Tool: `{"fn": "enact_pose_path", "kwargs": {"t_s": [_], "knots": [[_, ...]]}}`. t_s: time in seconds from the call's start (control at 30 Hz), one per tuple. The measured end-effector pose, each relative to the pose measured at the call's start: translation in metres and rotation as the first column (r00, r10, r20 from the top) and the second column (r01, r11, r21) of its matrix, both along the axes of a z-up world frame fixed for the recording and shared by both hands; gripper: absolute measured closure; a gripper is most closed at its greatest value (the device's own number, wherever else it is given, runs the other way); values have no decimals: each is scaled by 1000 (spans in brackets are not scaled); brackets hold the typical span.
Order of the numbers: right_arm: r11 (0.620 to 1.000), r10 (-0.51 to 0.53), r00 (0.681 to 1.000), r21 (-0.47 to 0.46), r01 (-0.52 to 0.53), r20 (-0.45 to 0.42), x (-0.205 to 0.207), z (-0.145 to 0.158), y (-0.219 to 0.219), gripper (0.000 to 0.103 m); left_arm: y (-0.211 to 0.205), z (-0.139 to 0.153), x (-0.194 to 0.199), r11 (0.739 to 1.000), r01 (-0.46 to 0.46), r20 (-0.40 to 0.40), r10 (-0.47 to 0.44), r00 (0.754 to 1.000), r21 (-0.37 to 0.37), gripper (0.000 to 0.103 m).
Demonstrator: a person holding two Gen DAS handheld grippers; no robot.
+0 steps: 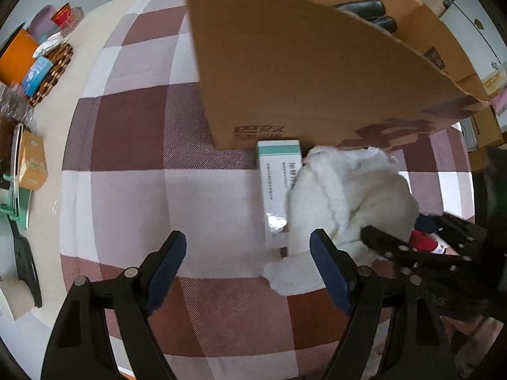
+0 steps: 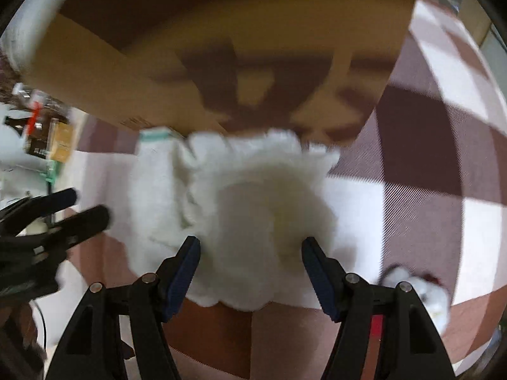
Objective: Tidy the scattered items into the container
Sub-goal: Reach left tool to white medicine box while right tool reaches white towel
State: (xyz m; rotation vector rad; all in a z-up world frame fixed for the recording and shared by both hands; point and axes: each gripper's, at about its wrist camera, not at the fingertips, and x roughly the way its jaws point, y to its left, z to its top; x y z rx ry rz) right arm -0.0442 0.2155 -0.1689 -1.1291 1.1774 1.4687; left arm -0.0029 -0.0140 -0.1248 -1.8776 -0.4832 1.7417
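Note:
A white fluffy cloth [image 1: 348, 202] lies crumpled on the checked tablecloth against an open cardboard box [image 1: 301, 72]. A white and teal carton [image 1: 277, 186] lies beside it, partly under the cloth. My left gripper [image 1: 247, 253] is open and empty, just left of the cloth. My right gripper [image 2: 250, 253] is open with its fingers on either side of the cloth [image 2: 253, 209], not closed on it; this view is blurred. The carton's teal end [image 2: 155, 136] shows to the left. The right gripper's fingers [image 1: 389, 247] also show in the left wrist view.
Black objects [image 1: 367, 9] lie inside the box. Baskets, small boxes, a red jar [image 1: 65, 15] and an orange container [image 1: 16, 57] crowd the table's left edge. A red and dark item [image 1: 423, 237] lies behind the cloth. A small white fluffy item [image 2: 418, 291] lies at the right.

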Motion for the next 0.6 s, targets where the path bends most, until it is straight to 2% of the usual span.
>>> {"fn": "enact_pose_path", "kwargs": {"t_s": [0.1, 0.17, 0.23, 0.3, 0.4, 0.47, 0.6], "knots": [[1000, -14, 1000, 1, 14, -2, 2, -6, -1, 38, 4, -5, 0, 1000, 0, 11, 0, 1000, -4, 22], [1000, 2, 999, 12, -2, 37, 5, -3, -5, 61, 9, -6, -1, 1000, 5, 8, -5, 1000, -4, 22], [1000, 9, 999, 6, -9, 50, 11, -1, -10, 69, 18, -7, -4, 1000, 11, 2, -11, 1000, -3, 22], [1000, -1, 998, -7, 2, 64, 18, -1, -14, 72, 24, -5, 1, 992, -128, 37, 129, 991, -20, 22], [1000, 7, 995, -28, -5, 99, 24, 1, -26, 77, 37, -6, -4, 993, -115, 19, 116, 993, -32, 22], [998, 25, 991, -66, -16, 133, 25, -2, -39, 88, 45, -8, -7, 993, -109, 11, 110, 994, -46, 22], [996, 51, 986, -81, -39, 160, 25, -2, -61, 89, 55, -13, -10, 991, -113, 0, 113, 994, -74, 22]]}}
